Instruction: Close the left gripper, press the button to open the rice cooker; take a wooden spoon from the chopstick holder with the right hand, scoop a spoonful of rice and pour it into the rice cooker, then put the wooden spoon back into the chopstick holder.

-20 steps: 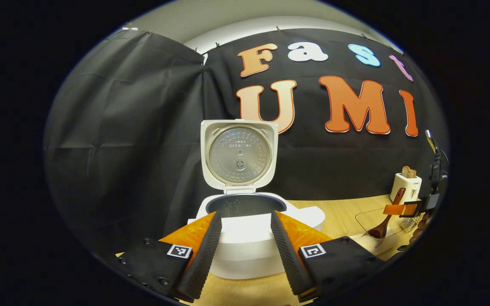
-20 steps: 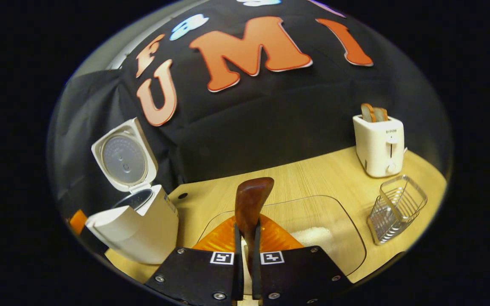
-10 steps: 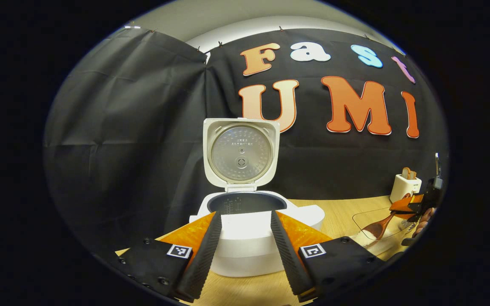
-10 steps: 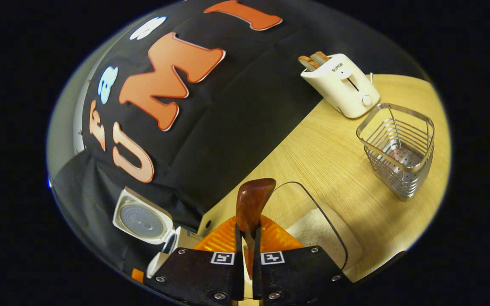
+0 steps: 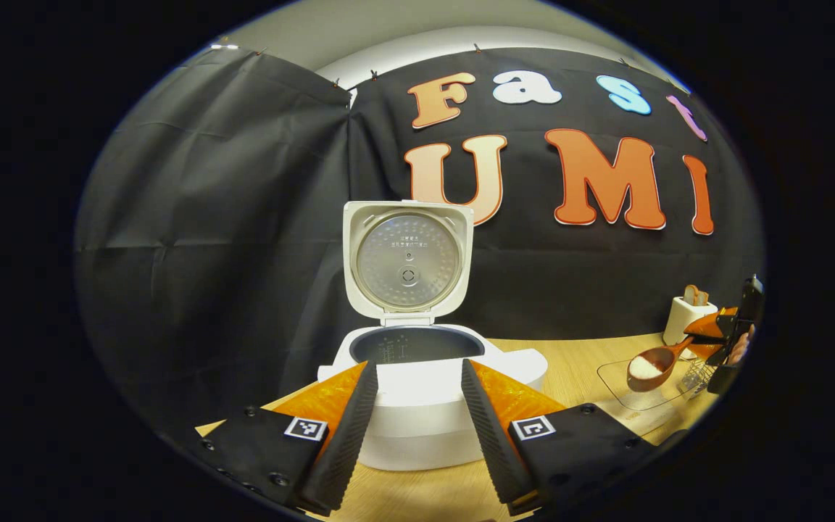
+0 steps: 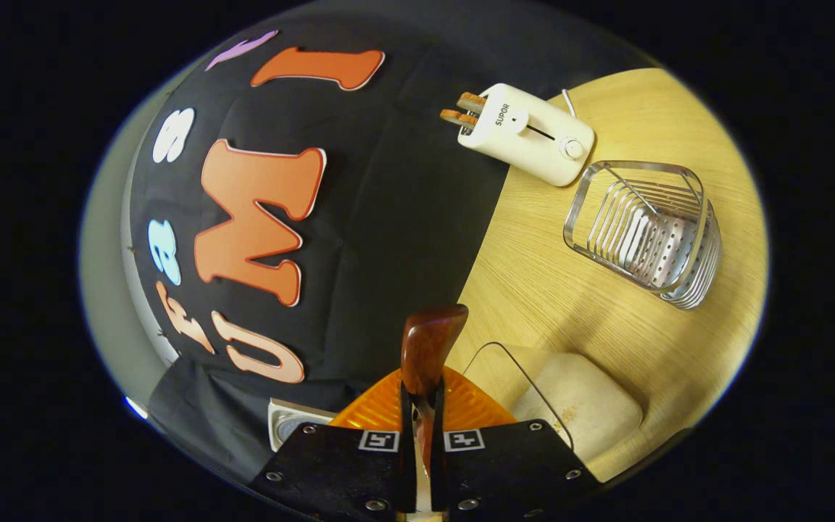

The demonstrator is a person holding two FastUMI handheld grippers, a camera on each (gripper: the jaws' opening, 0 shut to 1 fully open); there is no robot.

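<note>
The white rice cooker (image 5: pixel 425 406) stands with its lid (image 5: pixel 407 261) raised and the dark pot (image 5: pixel 417 346) showing. My left gripper (image 5: pixel 417 366) is open, its fingers to either side of the cooker's front and holding nothing. At the far right of the left gripper view, my right gripper (image 5: pixel 711 335) holds the wooden spoon (image 5: pixel 649 366) above the glass tray (image 5: pixel 631 402), with white rice in the bowl. In the right gripper view, the right gripper (image 6: pixel 421 388) is shut on the spoon's handle (image 6: pixel 428 341). The wire chopstick holder (image 6: pixel 642 228) stands on the table with nothing in it.
A white toaster (image 6: pixel 526 134) with bread slices stands by the black cloth wall, next to the chopstick holder. The glass tray (image 6: pixel 577 406) of rice lies below the right gripper on the wooden table (image 6: pixel 533 290). A corner of the cooker lid (image 6: pixel 291 424) shows at lower left.
My right gripper has rolled and lifted the spoon out of the rice tray; its bowl now faces up with rice in it. My left gripper has hardly moved.
</note>
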